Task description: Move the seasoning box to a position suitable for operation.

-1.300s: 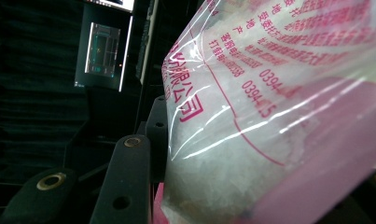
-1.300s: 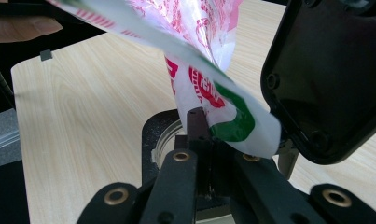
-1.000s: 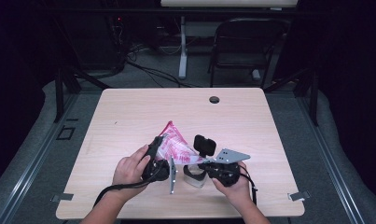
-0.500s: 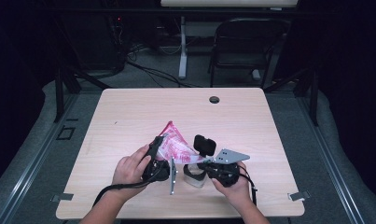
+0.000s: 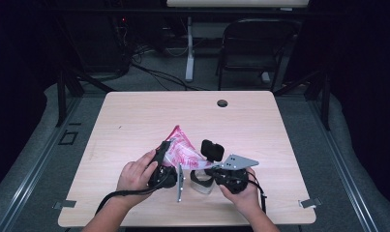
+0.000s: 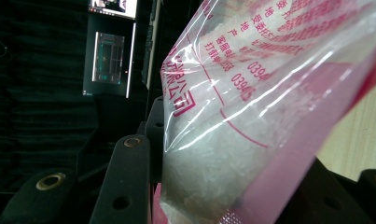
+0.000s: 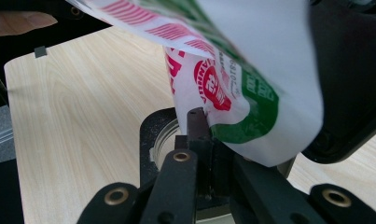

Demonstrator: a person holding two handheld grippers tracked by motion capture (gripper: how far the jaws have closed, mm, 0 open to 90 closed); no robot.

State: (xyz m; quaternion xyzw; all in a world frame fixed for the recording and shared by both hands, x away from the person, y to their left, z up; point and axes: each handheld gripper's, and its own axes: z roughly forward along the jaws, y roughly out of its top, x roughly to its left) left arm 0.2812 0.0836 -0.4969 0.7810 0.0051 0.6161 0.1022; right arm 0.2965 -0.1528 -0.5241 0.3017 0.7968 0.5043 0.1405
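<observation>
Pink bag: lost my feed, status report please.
Left claw clamped on pink bag. Right claw shut on its corner. Clear cup below. Nothing blocking.

On the wooden table (image 5: 134, 121), near its front edge and about midway along it, two hands hold grippers against a pink-and-white printed bag (image 5: 182, 151). The left gripper (image 5: 164, 159) lies at the bag's left side, the right gripper (image 5: 217, 166) at its right. A small dark round thing (image 5: 222, 103) sits near the back edge, well apart from them.
</observation>
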